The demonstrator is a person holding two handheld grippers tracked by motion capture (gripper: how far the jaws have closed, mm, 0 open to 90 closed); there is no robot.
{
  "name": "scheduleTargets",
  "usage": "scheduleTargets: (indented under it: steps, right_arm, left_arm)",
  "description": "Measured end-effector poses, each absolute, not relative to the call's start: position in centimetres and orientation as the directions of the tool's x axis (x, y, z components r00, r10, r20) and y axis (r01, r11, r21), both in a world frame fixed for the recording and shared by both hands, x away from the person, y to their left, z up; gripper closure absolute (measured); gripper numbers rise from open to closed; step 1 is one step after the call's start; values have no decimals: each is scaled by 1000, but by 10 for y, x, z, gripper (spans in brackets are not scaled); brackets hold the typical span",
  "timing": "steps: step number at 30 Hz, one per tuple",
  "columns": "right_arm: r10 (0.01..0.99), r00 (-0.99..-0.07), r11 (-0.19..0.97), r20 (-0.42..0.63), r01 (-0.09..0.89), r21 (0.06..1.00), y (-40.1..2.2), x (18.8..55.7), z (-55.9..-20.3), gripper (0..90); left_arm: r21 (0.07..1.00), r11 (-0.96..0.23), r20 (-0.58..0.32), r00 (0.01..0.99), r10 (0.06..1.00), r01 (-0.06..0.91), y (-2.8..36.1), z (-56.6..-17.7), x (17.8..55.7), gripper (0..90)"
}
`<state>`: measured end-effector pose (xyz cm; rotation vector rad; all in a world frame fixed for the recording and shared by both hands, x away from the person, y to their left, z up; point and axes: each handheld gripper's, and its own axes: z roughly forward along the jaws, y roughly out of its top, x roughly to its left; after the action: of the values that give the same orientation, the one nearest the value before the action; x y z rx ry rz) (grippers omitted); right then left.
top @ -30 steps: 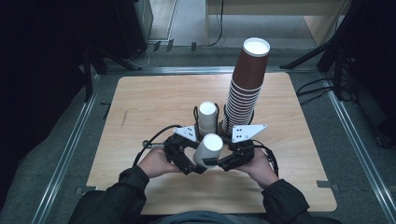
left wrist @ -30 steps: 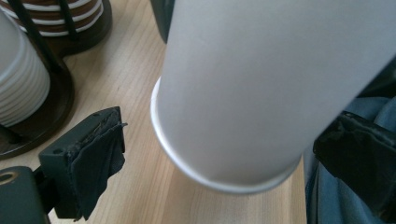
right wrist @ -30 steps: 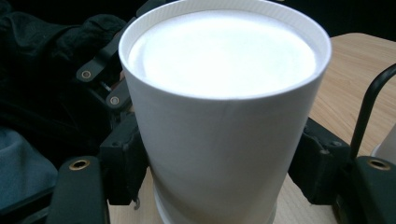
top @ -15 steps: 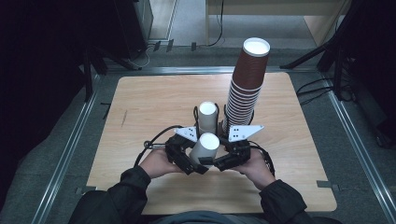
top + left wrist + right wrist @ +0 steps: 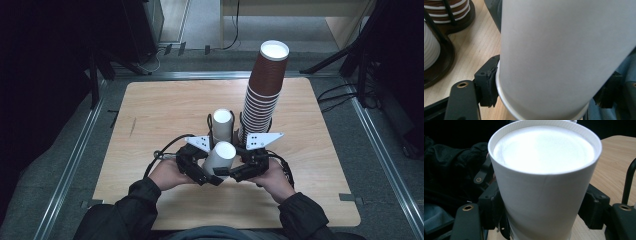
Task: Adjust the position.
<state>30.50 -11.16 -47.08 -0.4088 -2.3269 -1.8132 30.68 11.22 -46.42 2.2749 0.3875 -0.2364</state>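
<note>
White cup [image 5: 220,157] clamped upside down between left tool [image 5: 200,167] and right tool [image 5: 239,170], both grasping it, left jaws just closed in, above desk [image 5: 150,115] near brown stack [image 5: 264,90]

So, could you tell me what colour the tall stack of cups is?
Dark brown tall stack of cups, with white rims; clearest in the high view.

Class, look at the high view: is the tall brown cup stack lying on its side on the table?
No. The tall brown cup stack stands upright on the table, behind the right gripper.
</note>
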Motion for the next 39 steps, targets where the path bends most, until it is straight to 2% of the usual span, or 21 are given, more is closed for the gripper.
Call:
scheduleTargets:
  steps: [10, 15, 20, 39]
  right_arm:
    - [117, -950, 233, 289, 309, 922, -112, 305, -471, 298]
    - [127, -948, 246, 292, 315, 917, -112, 306, -471, 218]
    - [141, -951, 264, 275, 304, 915, -114, 306, -468, 205]
    - [195, -959, 487, 204, 275, 829, -119, 304, -471, 206]
  left_arm:
    - [691, -635, -283, 938, 200, 344, 113, -464, 307, 267]
    - [693, -630, -290, 935, 202, 351, 116, -463, 309, 266]
    - [690, -637, -291, 937, 191, 344, 121, -462, 310, 265]
    - [634, -699, -193, 943, 271, 331, 146, -453, 315, 266]
